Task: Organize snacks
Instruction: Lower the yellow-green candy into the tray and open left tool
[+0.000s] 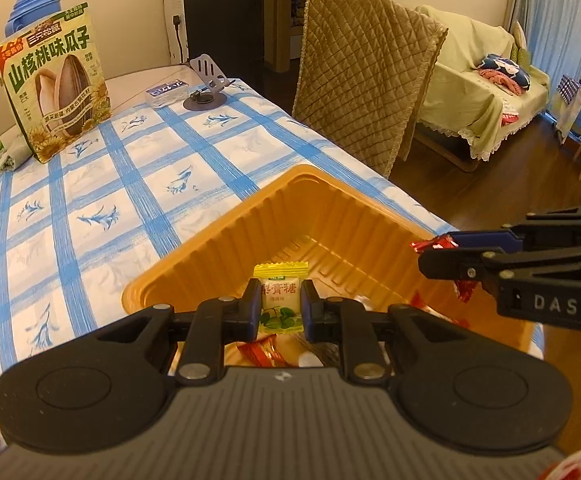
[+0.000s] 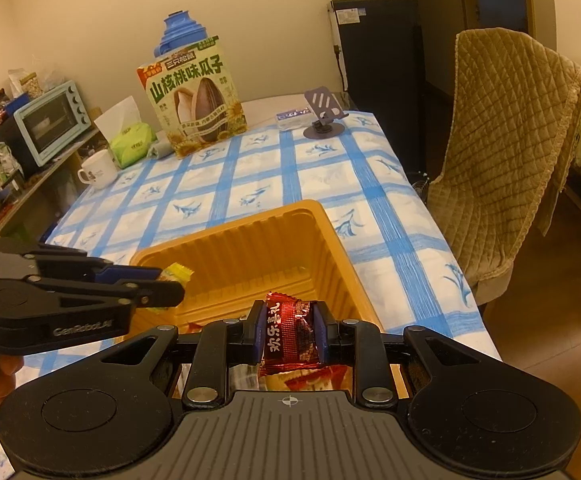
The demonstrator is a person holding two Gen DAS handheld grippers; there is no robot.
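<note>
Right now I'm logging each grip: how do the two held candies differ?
The yellow-and-white candy in the left gripper has a pale wrapper with green leaves; the red candy in the right gripper has a shiny dark red foil wrapper with white characters. Both are clamped between shut pads above the orange tray.

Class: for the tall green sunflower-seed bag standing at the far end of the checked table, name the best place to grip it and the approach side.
Grip the tall green sunflower-seed bag at its flat top edge, coming from above with the tongs across its thin side. It stands upright and its printed face is probably too broad to span.
</note>
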